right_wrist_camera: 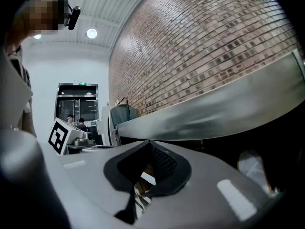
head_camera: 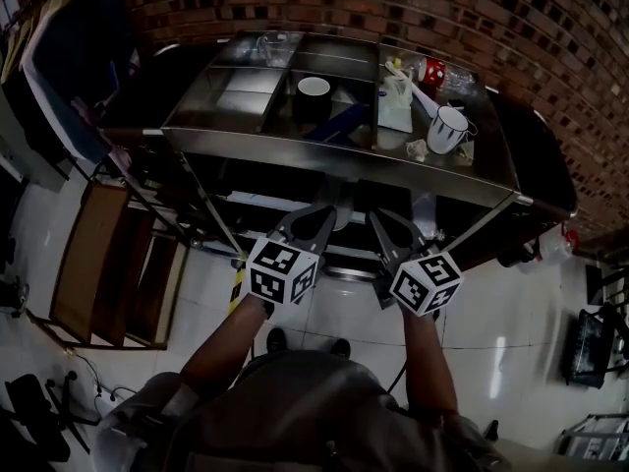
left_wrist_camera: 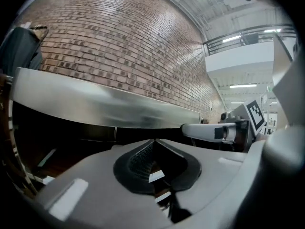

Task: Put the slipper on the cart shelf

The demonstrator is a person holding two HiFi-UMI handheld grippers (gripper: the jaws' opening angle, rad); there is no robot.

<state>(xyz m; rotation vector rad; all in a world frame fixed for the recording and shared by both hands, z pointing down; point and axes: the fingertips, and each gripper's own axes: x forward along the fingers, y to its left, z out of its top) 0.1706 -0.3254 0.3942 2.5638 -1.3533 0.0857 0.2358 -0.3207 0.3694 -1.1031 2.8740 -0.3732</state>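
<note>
No slipper shows in any view. A steel cart [head_camera: 344,155] stands against the brick wall, and its top shelf is split into compartments. Both grippers are held side by side in front of the cart, below its front rim [left_wrist_camera: 95,104], and both point at the dark space under it. My left gripper [head_camera: 316,214] is shut, its tips [left_wrist_camera: 155,141] meeting with nothing between them. My right gripper [head_camera: 385,219] is also shut and empty, tips [right_wrist_camera: 150,143] together. The same rim [right_wrist_camera: 214,118] crosses the right gripper view.
On the cart top are a black bowl with a white inside [head_camera: 314,91], a white bag or bottle [head_camera: 396,101], a white mug [head_camera: 449,129] and a red can [head_camera: 432,70]. Wooden frames [head_camera: 108,273] stand on the floor at left. A dark coat [left_wrist_camera: 21,51] hangs by the wall.
</note>
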